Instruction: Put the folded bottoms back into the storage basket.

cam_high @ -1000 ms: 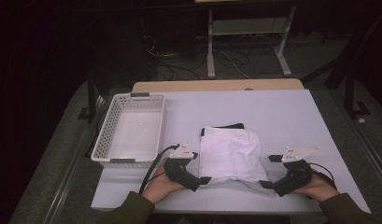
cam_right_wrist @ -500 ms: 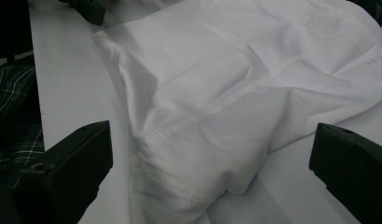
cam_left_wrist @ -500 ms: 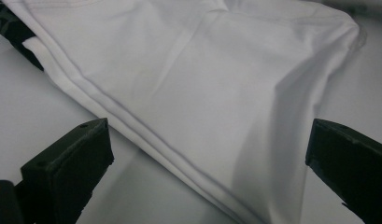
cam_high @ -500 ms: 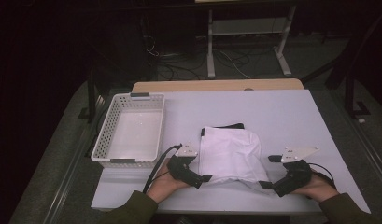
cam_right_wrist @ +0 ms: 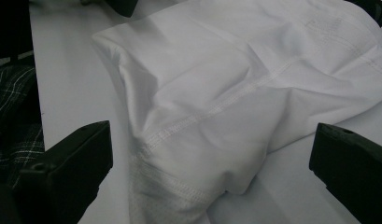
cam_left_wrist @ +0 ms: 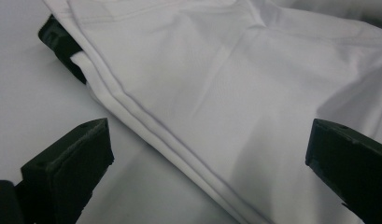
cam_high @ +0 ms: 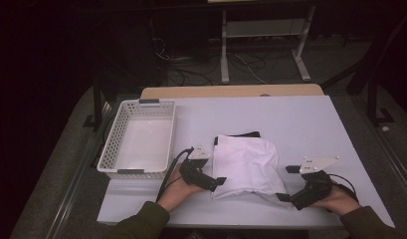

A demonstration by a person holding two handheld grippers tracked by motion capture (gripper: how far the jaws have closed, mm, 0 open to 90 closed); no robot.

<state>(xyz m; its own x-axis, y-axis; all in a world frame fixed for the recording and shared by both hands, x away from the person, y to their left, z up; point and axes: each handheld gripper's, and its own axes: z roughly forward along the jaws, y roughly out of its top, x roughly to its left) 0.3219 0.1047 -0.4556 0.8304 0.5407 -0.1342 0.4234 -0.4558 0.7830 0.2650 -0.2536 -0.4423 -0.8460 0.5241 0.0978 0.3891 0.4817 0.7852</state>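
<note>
— Where was the cloth?

— The folded white garment point(cam_high: 248, 165) lay flat on the white table point(cam_high: 300, 124), just right of the white basket point(cam_high: 139, 139), something dark under its far edge, though I couldn't make out what.

— And the grippers?

— The left gripper point(cam_high: 217, 182) sat at its near left corner, the right gripper point(cam_high: 281, 183) at the near right. Both had jaws spread wide, gripping nothing.
</note>
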